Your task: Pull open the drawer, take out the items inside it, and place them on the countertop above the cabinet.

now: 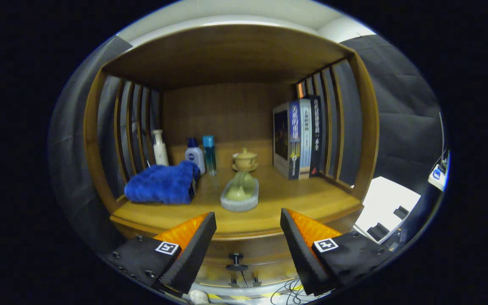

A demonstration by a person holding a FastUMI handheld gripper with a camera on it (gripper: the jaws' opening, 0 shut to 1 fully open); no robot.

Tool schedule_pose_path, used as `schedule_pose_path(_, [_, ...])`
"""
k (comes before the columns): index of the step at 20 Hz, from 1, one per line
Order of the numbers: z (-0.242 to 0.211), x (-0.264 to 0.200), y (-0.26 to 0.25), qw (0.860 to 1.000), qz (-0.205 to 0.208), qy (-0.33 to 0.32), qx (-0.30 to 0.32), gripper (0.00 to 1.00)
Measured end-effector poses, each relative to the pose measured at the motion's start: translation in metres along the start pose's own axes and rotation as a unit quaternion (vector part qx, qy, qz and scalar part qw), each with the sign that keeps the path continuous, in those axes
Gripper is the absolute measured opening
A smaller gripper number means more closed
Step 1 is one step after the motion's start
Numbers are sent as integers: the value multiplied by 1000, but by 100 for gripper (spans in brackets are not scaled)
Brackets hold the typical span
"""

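Note:
My gripper [248, 222] is open, its two black-padded fingers [193, 248] spread wide with nothing between them. It hangs in front of a wooden cabinet. Below and between the fingers, the drawer front [244, 252] shows as shut, with a small dark knob [236, 262] on it. The countertop [303, 199] lies just beyond the fingertips. On it sits a grey oblong dish [239, 195] holding a pale green object, straight ahead of the fingers.
A folded blue towel [161, 184] lies on the counter's left. Behind it stand a white pump bottle [159, 148], a white bottle [195, 156] and a teal bottle [209, 154]. A lidded tan cup [244, 160] sits mid-back; several books [298, 137] stand right. Cables [288, 290] lie below.

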State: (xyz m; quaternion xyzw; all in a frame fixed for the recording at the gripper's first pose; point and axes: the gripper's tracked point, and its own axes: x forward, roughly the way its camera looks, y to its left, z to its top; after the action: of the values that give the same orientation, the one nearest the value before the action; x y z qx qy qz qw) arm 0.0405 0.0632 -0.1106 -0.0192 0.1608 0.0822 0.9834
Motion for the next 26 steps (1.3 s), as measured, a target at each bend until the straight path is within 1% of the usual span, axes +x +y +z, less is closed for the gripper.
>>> schedule_pose_path(3, [47,-28,0,999,1,-33,-19,100])
schedule_pose_path(6, [81,-54,0,998,-4,-59,-39,99])
schedule_pose_path(10, [117,-75,7,997,6,-71,-25,99])
schedule_pose_path(14, [157,-90,4,995,-2,-100,-22,99])
schedule_pose_path(18, [173,-98,5,994,3,-105,-10,99])
schedule_pose_path(26, [172,-101,6,995,4,-101,-10,99])
